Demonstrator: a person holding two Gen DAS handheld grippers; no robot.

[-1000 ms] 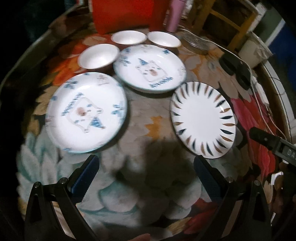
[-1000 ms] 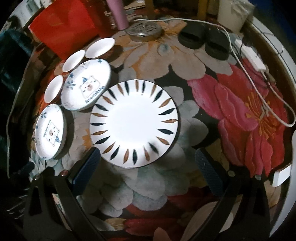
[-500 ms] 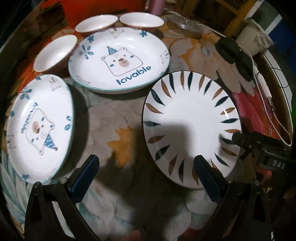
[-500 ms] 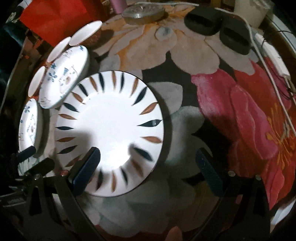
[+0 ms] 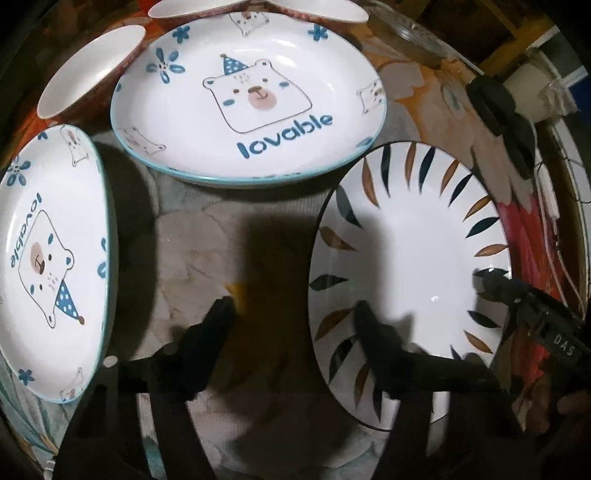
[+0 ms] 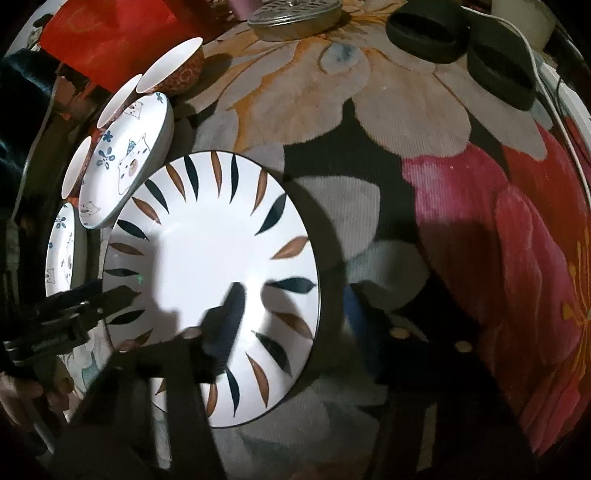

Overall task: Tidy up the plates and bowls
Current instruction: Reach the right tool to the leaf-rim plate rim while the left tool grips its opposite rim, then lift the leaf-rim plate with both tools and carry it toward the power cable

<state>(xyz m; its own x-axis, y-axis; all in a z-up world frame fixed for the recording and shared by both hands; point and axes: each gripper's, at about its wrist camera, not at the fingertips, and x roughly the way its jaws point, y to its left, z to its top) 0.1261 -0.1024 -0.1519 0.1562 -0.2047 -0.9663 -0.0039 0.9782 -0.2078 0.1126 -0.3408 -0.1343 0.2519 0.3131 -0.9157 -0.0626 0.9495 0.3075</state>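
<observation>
A white plate with dark and brown leaf marks (image 5: pixel 413 266) lies on the floral cloth; it also shows in the right wrist view (image 6: pixel 207 266). My left gripper (image 5: pixel 295 314) straddles its left rim, jaws partly closed, one finger over the plate and one outside. My right gripper (image 6: pixel 295 299) straddles its right rim the same way. Two bear plates marked "lovable" lie at centre (image 5: pixel 251 99) and at left (image 5: pixel 48 258). Three small white bowls (image 5: pixel 92 85) stand behind them.
A round metal lid (image 6: pixel 295 14), two black round objects (image 6: pixel 428 33) and a white cable (image 6: pixel 554 103) lie at the far side of the table. A red box (image 6: pixel 107 40) stands behind the bowls.
Both grippers have moved in and down onto the leaf plate from opposite sides. Their jaws have narrowed around its rim.
</observation>
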